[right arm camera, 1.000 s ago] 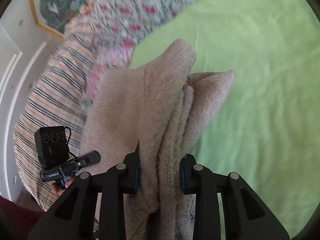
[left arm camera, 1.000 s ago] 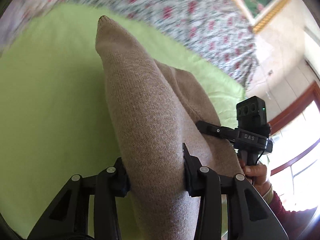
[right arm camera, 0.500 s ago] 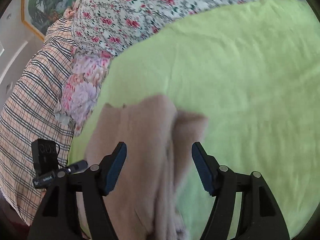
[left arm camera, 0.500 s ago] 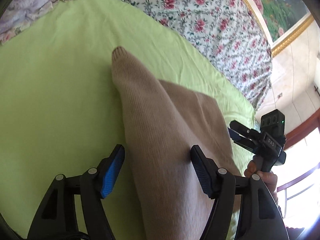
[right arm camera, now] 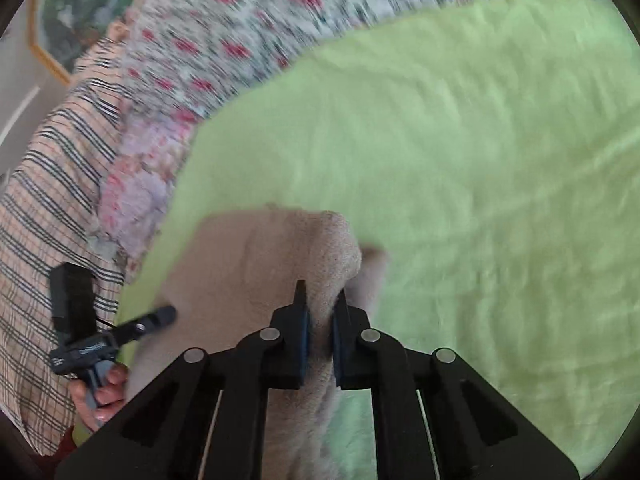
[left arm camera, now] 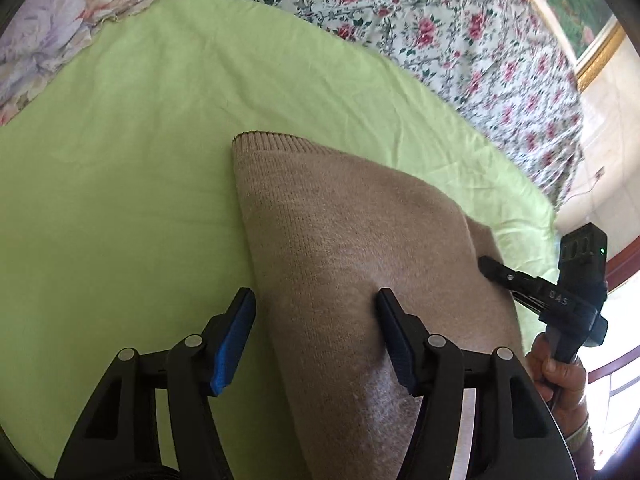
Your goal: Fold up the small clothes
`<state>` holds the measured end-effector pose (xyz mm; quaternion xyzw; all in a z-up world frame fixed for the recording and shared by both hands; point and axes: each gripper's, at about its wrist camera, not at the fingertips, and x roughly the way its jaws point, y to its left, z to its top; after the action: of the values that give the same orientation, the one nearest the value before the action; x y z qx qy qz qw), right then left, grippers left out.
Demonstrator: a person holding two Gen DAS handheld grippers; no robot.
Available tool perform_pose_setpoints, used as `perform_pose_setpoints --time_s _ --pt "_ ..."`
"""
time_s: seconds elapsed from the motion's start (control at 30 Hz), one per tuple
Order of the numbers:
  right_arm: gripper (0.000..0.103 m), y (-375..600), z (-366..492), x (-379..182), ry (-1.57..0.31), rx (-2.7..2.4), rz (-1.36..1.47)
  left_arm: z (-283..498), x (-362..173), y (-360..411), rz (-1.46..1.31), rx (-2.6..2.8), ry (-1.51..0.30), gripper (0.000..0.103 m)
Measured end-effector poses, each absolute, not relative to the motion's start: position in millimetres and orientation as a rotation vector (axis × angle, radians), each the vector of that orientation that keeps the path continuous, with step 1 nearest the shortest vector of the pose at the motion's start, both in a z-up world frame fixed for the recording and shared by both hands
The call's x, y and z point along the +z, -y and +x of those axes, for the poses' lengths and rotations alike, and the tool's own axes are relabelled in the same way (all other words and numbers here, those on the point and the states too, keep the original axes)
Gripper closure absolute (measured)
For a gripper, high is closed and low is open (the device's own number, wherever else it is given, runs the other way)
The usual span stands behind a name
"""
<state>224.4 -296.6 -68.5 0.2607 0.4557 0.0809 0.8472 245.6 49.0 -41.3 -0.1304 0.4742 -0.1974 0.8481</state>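
Observation:
A tan knitted garment [left arm camera: 352, 240] lies folded on the green sheet [left arm camera: 120, 160], ribbed hem pointing away. My left gripper [left arm camera: 316, 304] is open, its jaws spread over the garment's near left part, the right finger resting on the knit. My right gripper [right arm camera: 320, 300] is shut on a bunched fold of the same tan garment [right arm camera: 248, 256]. The right gripper also shows in the left wrist view [left arm camera: 486, 266] at the garment's right edge. The left gripper shows in the right wrist view [right arm camera: 168, 314] at the garment's left edge.
The green sheet [right arm camera: 480, 160] covers the bed. A floral quilt [left arm camera: 440, 20] lies beyond it, and a plaid blanket [right arm camera: 40, 200] lies at the left in the right wrist view. A framed picture [left arm camera: 580, 20] hangs on the wall.
Both grippers laid the garment down on the sheet and opened. The left stays open over it; the right has since shut again on a fold at its edge.

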Motion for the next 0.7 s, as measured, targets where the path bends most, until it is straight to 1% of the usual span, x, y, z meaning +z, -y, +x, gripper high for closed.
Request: perform_pose_setpoints --time_s 0.07,0.13,0.2,0.4,0.57,0.7 --pt "0.091 295 226 -69 -0.959 0.168 0.543 241 -38 -50 -0.258 -0.408 -0.999 0.041" --pt "0.085 297 221 -62 -0.958 0.155 0.555 233 -32 -52 -0.246 -0.411 -0.989 0.041" --pt "0.073 300 209 -51 -0.945 0.155 0.569 214 -21 -56 -0.216 -0.414 -0.965 0.042" --pt "0.065 292 151 -27 -0.902 0.176 0.577 134 -2 -72 -0.16 -0.434 -0.903 0.042" --pt "0.063 280 93 -26 -0.904 0.197 0.591 60 -3 -86 -0.127 -0.437 -0.876 0.04" --pt "0.054 269 53 -28 -0.901 0.226 0.601 16 -16 -88 -0.146 -0.437 -0.873 0.04"
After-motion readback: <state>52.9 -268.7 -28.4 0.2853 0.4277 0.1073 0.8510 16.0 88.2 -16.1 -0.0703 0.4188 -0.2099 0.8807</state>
